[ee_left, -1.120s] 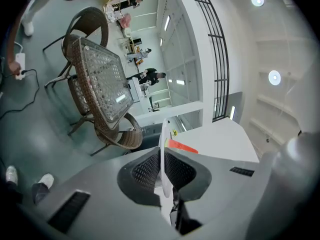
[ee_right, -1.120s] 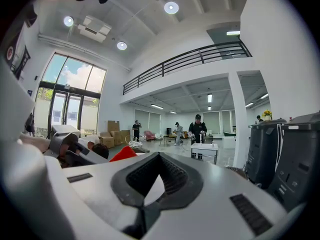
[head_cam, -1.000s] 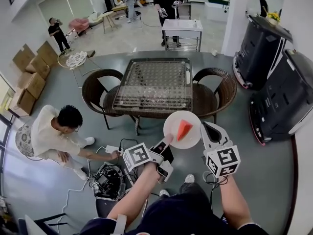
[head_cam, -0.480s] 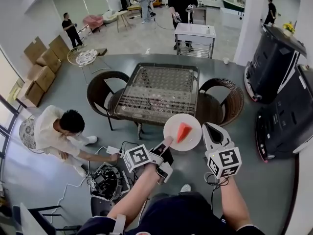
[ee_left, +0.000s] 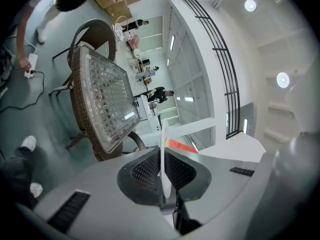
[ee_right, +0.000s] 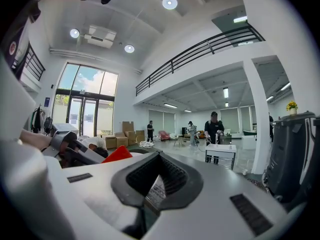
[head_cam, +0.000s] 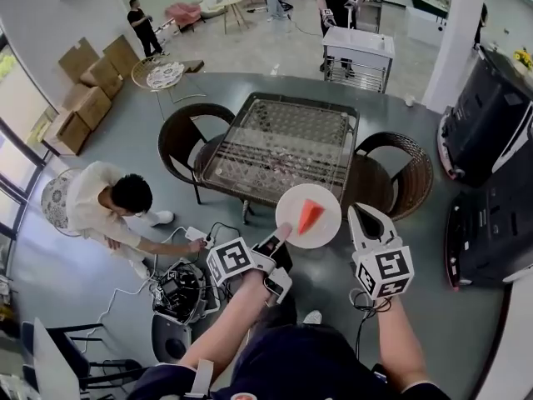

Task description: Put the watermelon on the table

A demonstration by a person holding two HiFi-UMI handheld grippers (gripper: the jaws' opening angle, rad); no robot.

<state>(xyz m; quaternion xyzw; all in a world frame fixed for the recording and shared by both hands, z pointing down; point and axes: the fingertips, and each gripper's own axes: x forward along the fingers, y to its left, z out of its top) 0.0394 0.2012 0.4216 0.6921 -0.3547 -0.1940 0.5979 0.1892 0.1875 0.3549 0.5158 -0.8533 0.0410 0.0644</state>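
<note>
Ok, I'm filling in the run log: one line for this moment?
phase: carry | left tool: shut on plate rim | watermelon: on plate | right tool: empty | table: ahead

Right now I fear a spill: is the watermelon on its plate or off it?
On it: the red watermelon lies on the white plate, which the left gripper pinches by its rim.

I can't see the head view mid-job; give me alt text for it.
The left gripper holds a white plate by its rim, a watermelon slice on it, in front of a glass-topped table. The right gripper alongside holds nothing.
</note>
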